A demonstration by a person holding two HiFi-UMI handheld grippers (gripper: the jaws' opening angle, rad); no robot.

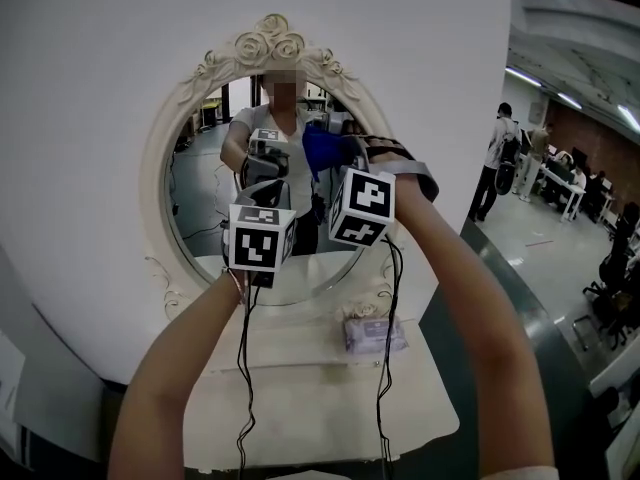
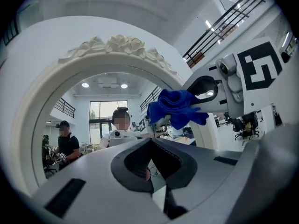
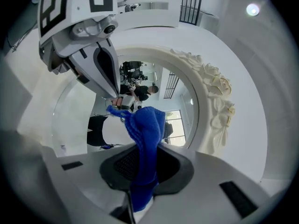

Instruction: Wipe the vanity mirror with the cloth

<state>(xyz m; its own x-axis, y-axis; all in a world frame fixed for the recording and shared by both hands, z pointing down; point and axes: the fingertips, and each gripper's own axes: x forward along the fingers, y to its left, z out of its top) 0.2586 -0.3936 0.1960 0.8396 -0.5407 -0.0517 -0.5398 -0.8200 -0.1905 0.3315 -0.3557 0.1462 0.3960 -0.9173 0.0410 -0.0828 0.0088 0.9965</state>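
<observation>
The oval vanity mirror (image 1: 198,200) in its cream rose-carved frame (image 1: 270,44) hangs on a white wall ahead of me. My right gripper (image 1: 338,163) is shut on a blue cloth (image 1: 322,152), which is held up close to the upper middle of the glass. In the right gripper view the cloth (image 3: 145,136) stands bunched out of the shut jaws (image 3: 142,169), beside the frame (image 3: 216,104). My left gripper (image 1: 262,223) is raised just to the left and a little lower. Its jaws (image 2: 150,166) are shut with nothing in them. The cloth (image 2: 180,107) shows to its right.
Below the mirror is a white vanity top (image 1: 300,388) with a wrapped tissue pack (image 1: 373,334) on it. Black cables (image 1: 244,368) hang from both grippers. At the right, an open office floor holds standing people (image 1: 497,163) and desks (image 1: 565,190).
</observation>
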